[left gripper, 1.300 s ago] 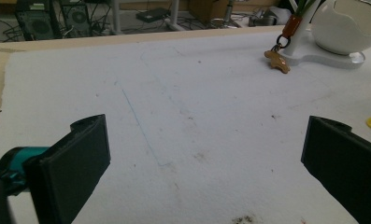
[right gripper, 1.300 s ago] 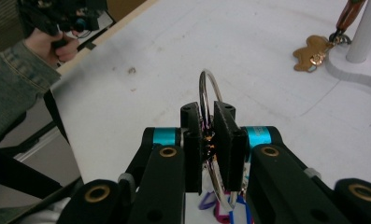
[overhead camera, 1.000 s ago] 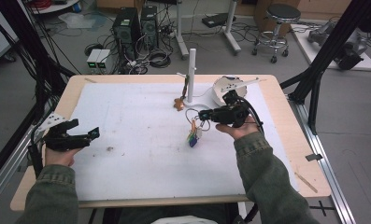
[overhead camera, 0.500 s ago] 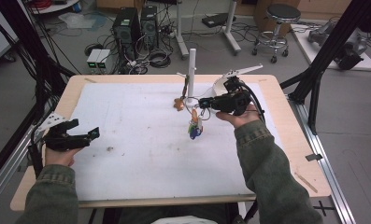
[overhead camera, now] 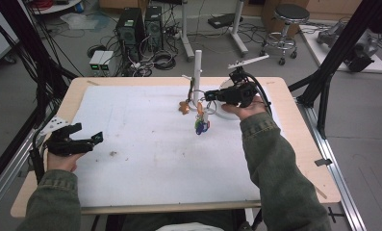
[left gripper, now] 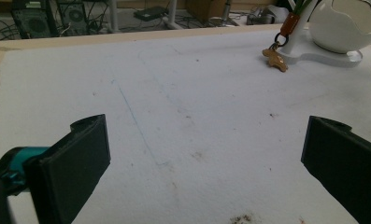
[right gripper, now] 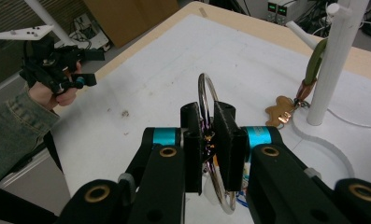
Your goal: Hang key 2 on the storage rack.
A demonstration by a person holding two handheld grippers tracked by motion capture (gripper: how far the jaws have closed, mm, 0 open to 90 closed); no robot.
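My right gripper (overhead camera: 209,96) (right gripper: 206,119) is shut on a metal key ring (right gripper: 204,91). Small coloured charms (overhead camera: 201,124) dangle from that ring above the white mat (overhead camera: 145,144). The gripper hovers just right of a white post (overhead camera: 197,72) (right gripper: 335,60) with side pegs. From one peg hangs another keychain with a brown gingerbread charm (overhead camera: 184,107) (left gripper: 277,60) (right gripper: 280,114). My left gripper (overhead camera: 90,136) (left gripper: 206,154) rests open at the table's left edge, nothing between its jaws; the right gripper view shows the left gripper (right gripper: 92,67) farther off.
A white rounded shell (left gripper: 346,23) sits on the post's flat white base (left gripper: 314,53) at the back right. The wooden table edge (overhead camera: 179,208) frames the mat. Computers, cables and a stool (overhead camera: 292,14) stand on the floor beyond.
The right gripper has lifted and moved away from me toward the white post, carrying the key ring and its charms. The left gripper has stayed put.
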